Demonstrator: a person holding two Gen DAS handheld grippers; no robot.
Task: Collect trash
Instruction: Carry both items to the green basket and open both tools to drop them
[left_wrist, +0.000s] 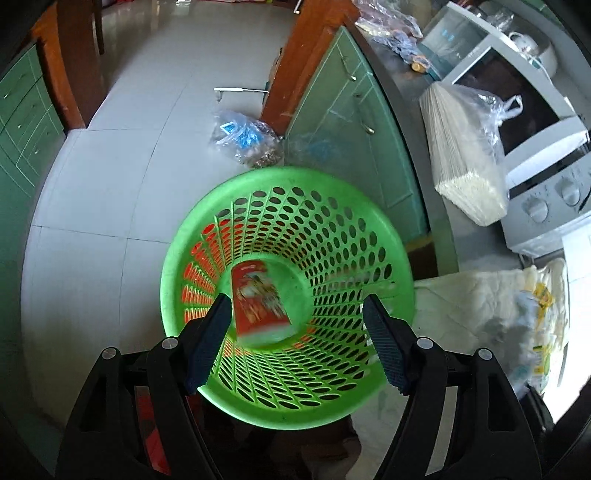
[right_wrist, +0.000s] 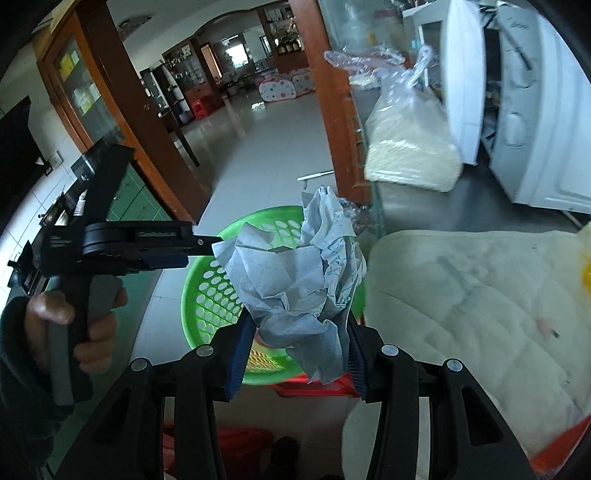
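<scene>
A green perforated basket (left_wrist: 177, 258) stands on the floor beside the counter. Inside it lies a red printed cup (left_wrist: 258, 299), blurred and tilted. My left gripper (left_wrist: 295, 299) hovers over the basket's mouth, open, with nothing pressed between its pads. In the right wrist view a hand (right_wrist: 74, 321) holds that left gripper (right_wrist: 210, 243) above the basket (right_wrist: 207, 295). My right gripper (right_wrist: 299, 317) is shut on a crumpled wad of pale blue gridded paper (right_wrist: 295, 266), held just right of the basket's rim and above it.
A clear plastic bag (left_wrist: 243, 136) lies on the tiled floor beyond the basket. Green cabinets (left_wrist: 343, 129) carry a grey counter with a bagged bundle of white sticks (left_wrist: 465, 158), a white oven (left_wrist: 535, 147) and a white cloth (left_wrist: 480, 302). A red stool (right_wrist: 317, 387) shows under the basket.
</scene>
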